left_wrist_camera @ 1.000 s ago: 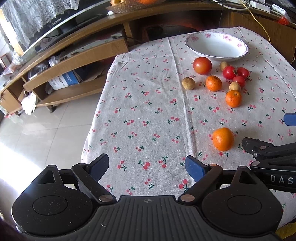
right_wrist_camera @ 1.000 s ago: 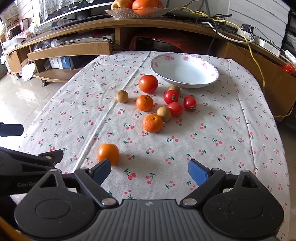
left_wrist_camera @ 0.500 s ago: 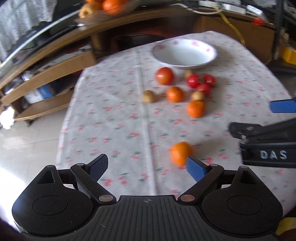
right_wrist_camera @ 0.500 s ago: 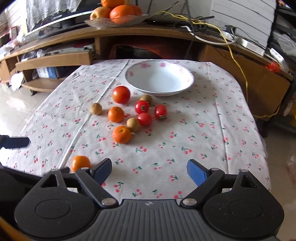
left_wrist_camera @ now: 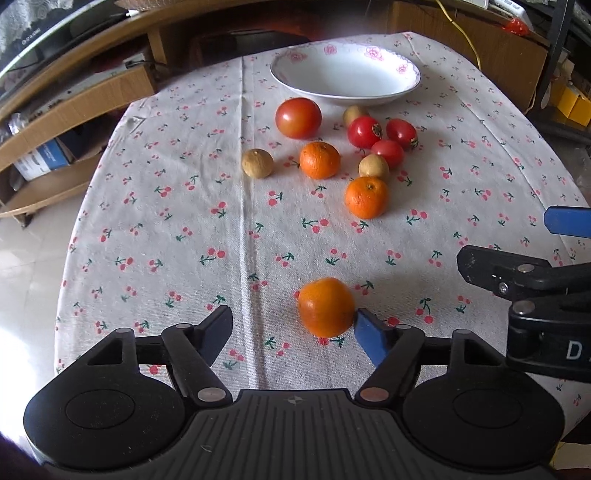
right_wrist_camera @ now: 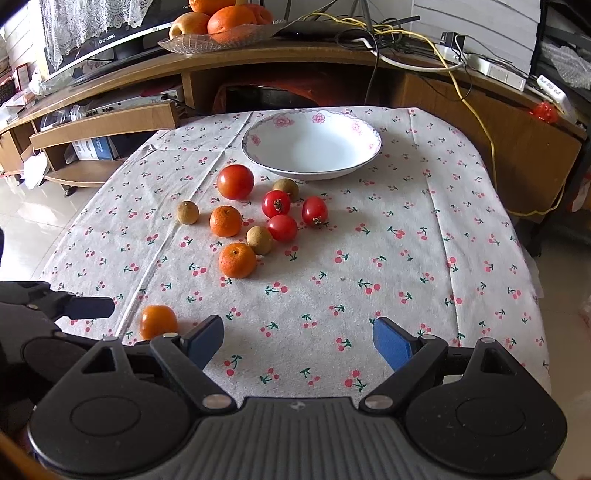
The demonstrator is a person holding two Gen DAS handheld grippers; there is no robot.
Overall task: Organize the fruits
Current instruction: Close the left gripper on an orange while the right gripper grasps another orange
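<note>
The left gripper [left_wrist_camera: 293,330] is held low over the cherry-print tablecloth [left_wrist_camera: 184,229], its jaws spread wide and nothing gripped, and a lone orange [left_wrist_camera: 325,307] is seen just inside its right fingertip [left_wrist_camera: 369,339], at about 1 o'clock from the gap's middle; whether pad and peel actually touch cannot be told. The right gripper [right_wrist_camera: 298,338] is likewise held wide open and empty above bare cloth, with that same orange [right_wrist_camera: 158,322] lying outside its left finger at 9 o'clock, next to the other tool's dark finger. Further out, toward 12 o'clock in the left wrist view, a loose cluster is laid out: two more oranges [left_wrist_camera: 320,160] [left_wrist_camera: 366,196], a large tomato [left_wrist_camera: 298,118], three small tomatoes [left_wrist_camera: 365,131] [left_wrist_camera: 402,133] [left_wrist_camera: 387,153] bunched close together, and three small brown fruits [left_wrist_camera: 257,163] [left_wrist_camera: 373,167] [left_wrist_camera: 354,113]. Beyond the cluster, at the far end of the table, the white bowl [left_wrist_camera: 402,86] with a pink flower rim is seen empty. Behind the table, a wooden shelf [right_wrist_camera: 332,55] is topped by a glass dish of fruit [right_wrist_camera: 221,26].
</note>
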